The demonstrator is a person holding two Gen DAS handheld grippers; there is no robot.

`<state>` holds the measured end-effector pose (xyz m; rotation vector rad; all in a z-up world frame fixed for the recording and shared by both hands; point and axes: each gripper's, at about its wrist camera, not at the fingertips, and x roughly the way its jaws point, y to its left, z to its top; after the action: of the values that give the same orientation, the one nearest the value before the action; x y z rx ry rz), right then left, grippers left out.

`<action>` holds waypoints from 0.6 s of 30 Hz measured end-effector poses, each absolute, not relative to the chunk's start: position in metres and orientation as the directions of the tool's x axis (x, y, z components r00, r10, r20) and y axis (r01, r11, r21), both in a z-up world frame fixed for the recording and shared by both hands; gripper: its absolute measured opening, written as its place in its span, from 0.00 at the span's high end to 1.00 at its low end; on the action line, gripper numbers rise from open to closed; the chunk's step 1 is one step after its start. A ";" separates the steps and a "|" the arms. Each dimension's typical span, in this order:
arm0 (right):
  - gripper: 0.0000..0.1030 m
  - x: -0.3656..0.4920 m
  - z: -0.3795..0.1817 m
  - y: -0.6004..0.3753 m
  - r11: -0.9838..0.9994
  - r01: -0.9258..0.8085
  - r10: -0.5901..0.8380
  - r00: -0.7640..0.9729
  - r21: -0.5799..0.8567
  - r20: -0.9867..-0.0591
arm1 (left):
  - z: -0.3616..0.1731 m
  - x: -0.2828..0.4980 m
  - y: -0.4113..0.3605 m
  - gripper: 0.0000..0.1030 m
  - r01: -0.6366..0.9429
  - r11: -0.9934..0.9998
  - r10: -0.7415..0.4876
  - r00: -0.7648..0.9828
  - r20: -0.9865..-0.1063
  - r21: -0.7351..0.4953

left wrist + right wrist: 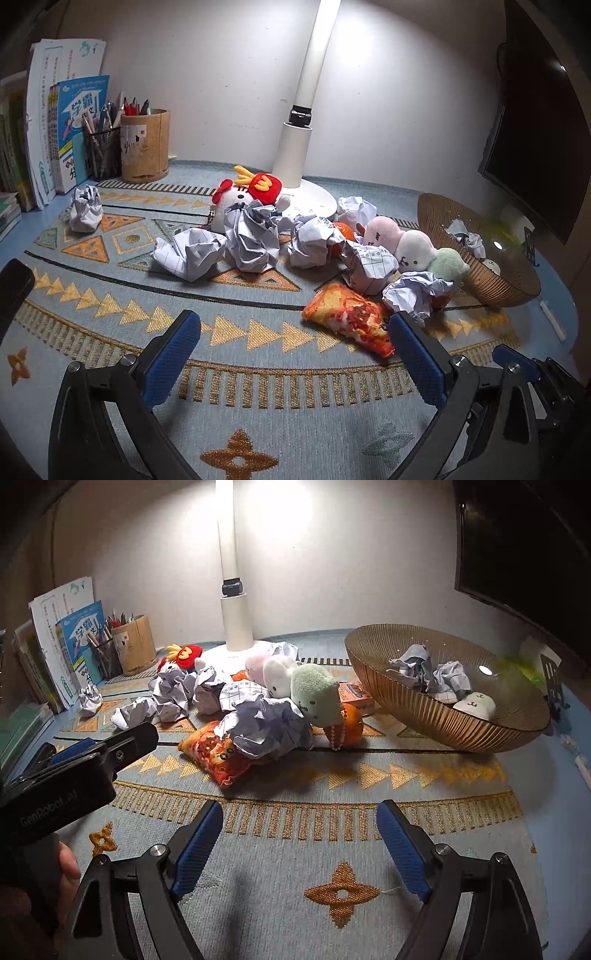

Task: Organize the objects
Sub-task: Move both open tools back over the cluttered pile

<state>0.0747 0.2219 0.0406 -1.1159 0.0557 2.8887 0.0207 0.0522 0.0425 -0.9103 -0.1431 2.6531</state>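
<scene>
Lamplight falls on a desk covered by a patterned mat (295, 904), with a white wall behind and a dark screen (517, 554) at the right. At the back left stand books (79, 125) and a round pen holder (146, 144); the white lamp (299, 147) rises from the middle. Crumpled paper balls (251, 236) lie scattered across the mat, one paper ball (86, 208) apart near the books. Among them sit a white plush with a red bow (240, 197), an orange (349, 723) partly hidden under a green plush (317, 698), a pink plush (380, 232) and a white plush (415, 247) pressed side by side, and a small orange box (356, 696) next to the bowl. A pizza-print pillow (351, 321) lies nearest the tools, with a paper ball resting on its far end. The ribbed bowl (424, 716), tilted, holds two paper balls (428, 672) and a small white plush (476, 705). The left gripper (295, 332) hovers open over the mat, holding nothing, its right finger just in front of the pillow. The right gripper (299, 823) is also open and empty, over bare mat
</scene>
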 end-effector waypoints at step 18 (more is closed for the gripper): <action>0.18 0.067 0.041 0.251 -0.976 -0.033 -0.131 -0.702 0.217 -0.700 | 0.044 -0.005 -0.002 0.01 -0.209 -0.939 0.340 -0.678 -0.652 -0.273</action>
<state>0.0666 0.2514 0.0409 -1.2300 0.3419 2.9290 -0.0054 -0.0018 0.0444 -1.0686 -0.2529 2.6181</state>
